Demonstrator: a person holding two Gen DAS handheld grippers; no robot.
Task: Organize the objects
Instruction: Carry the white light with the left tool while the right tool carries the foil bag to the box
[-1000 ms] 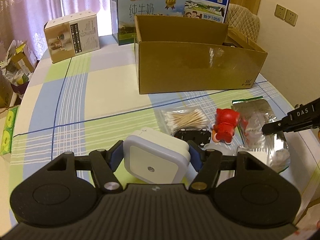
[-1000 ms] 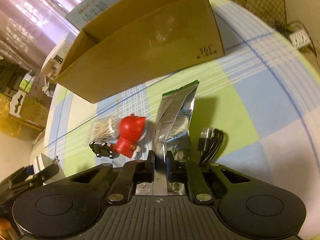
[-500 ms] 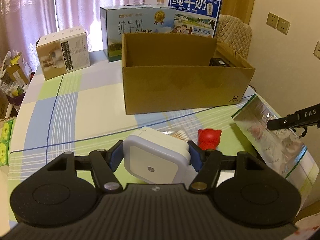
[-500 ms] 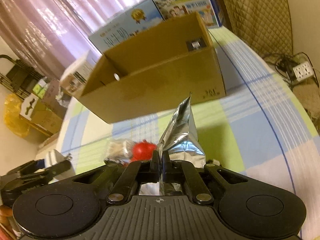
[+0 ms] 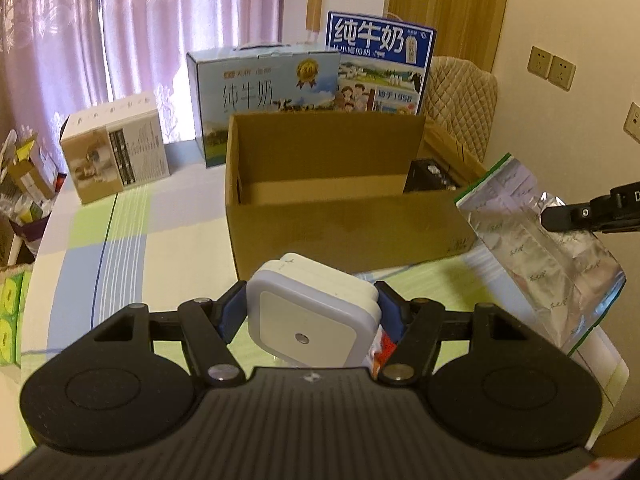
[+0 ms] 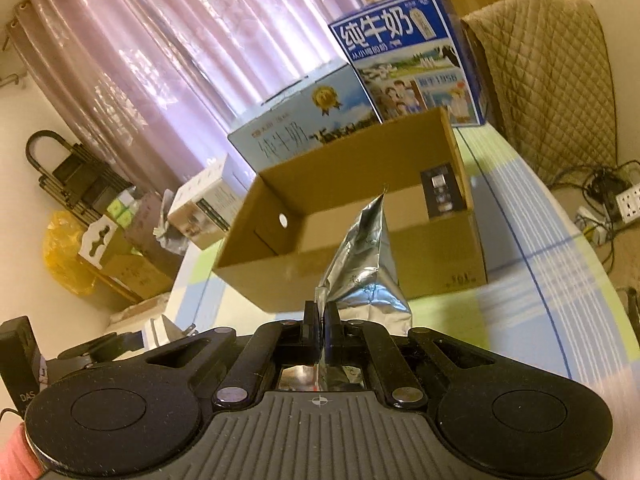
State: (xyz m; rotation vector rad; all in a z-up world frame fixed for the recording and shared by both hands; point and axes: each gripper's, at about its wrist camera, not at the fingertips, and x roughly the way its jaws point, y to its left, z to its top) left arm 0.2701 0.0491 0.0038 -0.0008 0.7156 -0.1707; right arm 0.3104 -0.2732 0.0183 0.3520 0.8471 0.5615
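Note:
My left gripper (image 5: 312, 304) is shut on a white square night light (image 5: 310, 312) and holds it in the air in front of the open cardboard box (image 5: 344, 216). My right gripper (image 6: 321, 320) is shut on a silver foil pouch (image 6: 366, 268) with a green edge, held upright above the table before the box (image 6: 360, 216). The pouch (image 5: 540, 248) and the right gripper's tip (image 5: 560, 216) show at the right of the left wrist view. A dark item (image 5: 430, 176) lies in the box's right end.
Two milk cartons (image 5: 264, 92) (image 5: 380, 68) stand behind the box. A white-and-tan carton (image 5: 116, 148) stands at the back left. A quilted chair (image 5: 460, 92) is behind the checked table (image 5: 120, 248). Cables and a power strip (image 6: 624, 200) lie on the floor.
Both grippers have risen and moved toward the box with their objects. The pouch came off the table. The toys and cotton swabs on the table have dropped out of view.

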